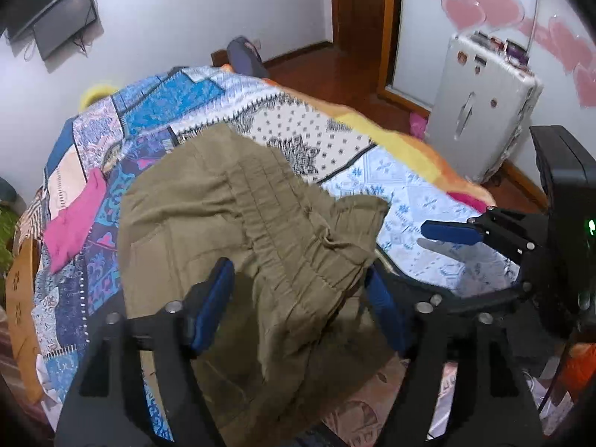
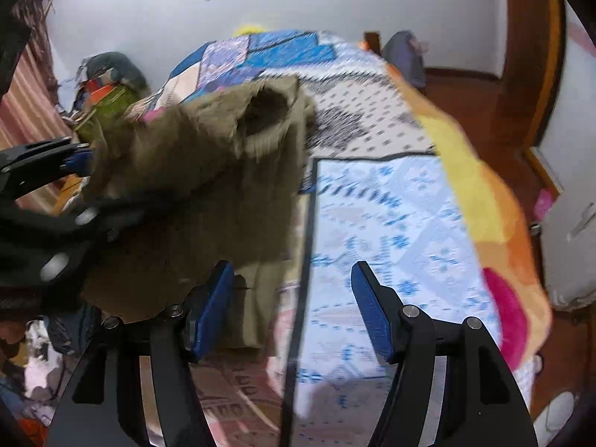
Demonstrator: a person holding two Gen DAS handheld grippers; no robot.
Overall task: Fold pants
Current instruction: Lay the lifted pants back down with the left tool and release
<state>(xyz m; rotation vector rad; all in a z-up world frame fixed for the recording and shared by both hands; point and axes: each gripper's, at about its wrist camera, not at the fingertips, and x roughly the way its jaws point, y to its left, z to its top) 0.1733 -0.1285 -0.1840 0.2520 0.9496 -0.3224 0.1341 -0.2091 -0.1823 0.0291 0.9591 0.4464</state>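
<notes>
Spreading across both views, the bed (image 1: 409,193) carries a patchwork quilt (image 1: 305,123) with an orange and yellow edge. Olive pants (image 1: 231,216) lie crumpled on the near part of the quilt, waistband bunched, one end hanging off the bed's near edge. A white suitcase (image 1: 484,111) stands on the wooden floor beyond the bed. A pink cloth (image 1: 74,223) lies on the quilt just beside the pants. The left gripper (image 1: 298,298) straddles the pants fabric with its jaws spread, pads not pressing it. The right gripper (image 2: 290,298) is released, empty, over the pants' edge and quilt.
</notes>
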